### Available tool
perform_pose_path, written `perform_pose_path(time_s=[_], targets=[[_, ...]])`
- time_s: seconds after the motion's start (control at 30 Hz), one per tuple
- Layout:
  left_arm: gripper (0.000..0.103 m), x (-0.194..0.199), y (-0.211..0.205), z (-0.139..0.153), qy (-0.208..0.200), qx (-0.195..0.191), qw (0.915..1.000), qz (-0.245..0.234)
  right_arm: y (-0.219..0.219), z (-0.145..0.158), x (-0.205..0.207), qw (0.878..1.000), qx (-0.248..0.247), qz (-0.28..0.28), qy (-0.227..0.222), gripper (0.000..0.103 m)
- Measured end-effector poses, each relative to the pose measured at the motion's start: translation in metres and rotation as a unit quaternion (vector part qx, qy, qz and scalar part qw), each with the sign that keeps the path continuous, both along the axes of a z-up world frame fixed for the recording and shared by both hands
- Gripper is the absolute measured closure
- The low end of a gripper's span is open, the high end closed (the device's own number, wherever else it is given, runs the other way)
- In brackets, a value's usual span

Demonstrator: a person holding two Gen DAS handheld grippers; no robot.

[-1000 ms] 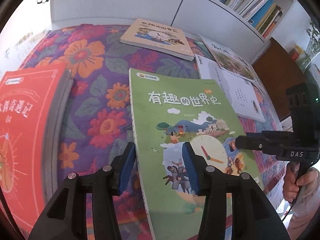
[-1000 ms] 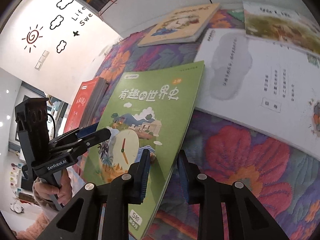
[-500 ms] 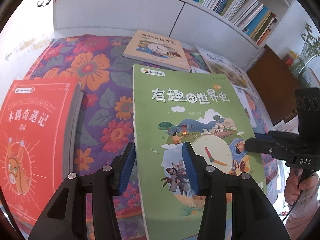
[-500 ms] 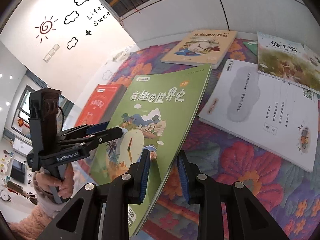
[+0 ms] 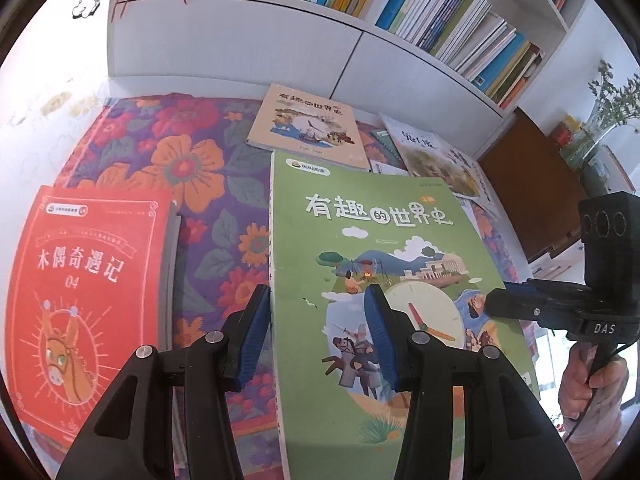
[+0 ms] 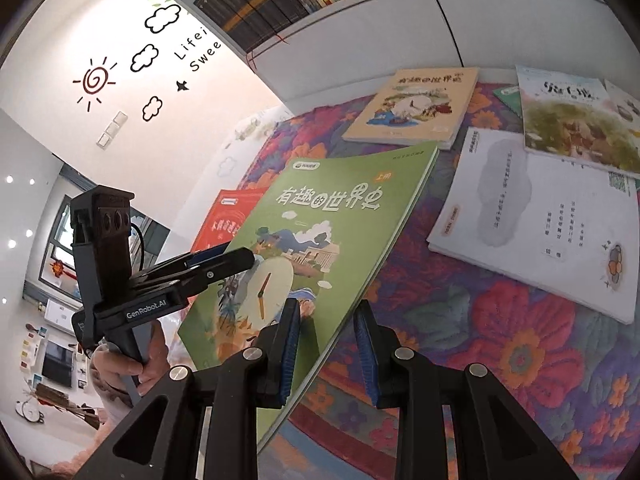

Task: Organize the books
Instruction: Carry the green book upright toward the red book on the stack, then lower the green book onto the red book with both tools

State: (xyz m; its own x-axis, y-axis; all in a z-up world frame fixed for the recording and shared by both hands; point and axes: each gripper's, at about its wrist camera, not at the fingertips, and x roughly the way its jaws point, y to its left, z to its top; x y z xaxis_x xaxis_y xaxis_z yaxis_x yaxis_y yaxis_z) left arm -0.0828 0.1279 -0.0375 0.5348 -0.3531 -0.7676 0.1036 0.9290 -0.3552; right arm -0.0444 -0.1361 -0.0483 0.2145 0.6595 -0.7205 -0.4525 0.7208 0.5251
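Observation:
A green picture book (image 5: 380, 240) with a clock on its cover hangs above the flowered cloth (image 5: 188, 168), gripped at both sides. My left gripper (image 5: 318, 336) is shut on the book's spine edge, one blue pad over the cover and one beside it. My right gripper (image 6: 328, 344) is shut on the opposite long edge of the green book (image 6: 340, 220), which bends slightly. Each gripper shows in the other's view: the right gripper (image 5: 496, 300) and the left gripper (image 6: 236, 260), each held by a hand.
A red book (image 5: 88, 272) lies on a stack at the left. A beige book (image 5: 308, 124), a white book (image 6: 540, 216) and a landscape-cover book (image 6: 576, 120) lie on the cloth behind. A filled white bookshelf (image 5: 400, 0) stands at the back, a brown cabinet (image 5: 528, 200) at the right.
Both grippers have risen with the green book, which now hangs higher over the cloth. More of the bookshelf has come into view. Neither grip has changed.

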Motion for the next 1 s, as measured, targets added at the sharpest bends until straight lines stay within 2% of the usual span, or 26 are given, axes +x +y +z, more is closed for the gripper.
perform_pose_path(time_s=[0.57,0.77,1.0], targets=[[0.059,-0.005,0.062,0.047,-0.039,0.013,0.9988,0.026,0.06,0.015,-0.001,0.999,0.014,0.03,0.002,0.075],[0.059,-0.008,0.1,0.045,-0.032,0.013,0.9984,0.044,0.098,0.018,0.001,0.999,0.012,0.052,-0.008,0.075],[0.059,-0.015,0.15,0.029,-0.015,0.003,0.9971,0.075,0.147,0.014,0.004,0.997,0.013,0.079,-0.011,0.075]])
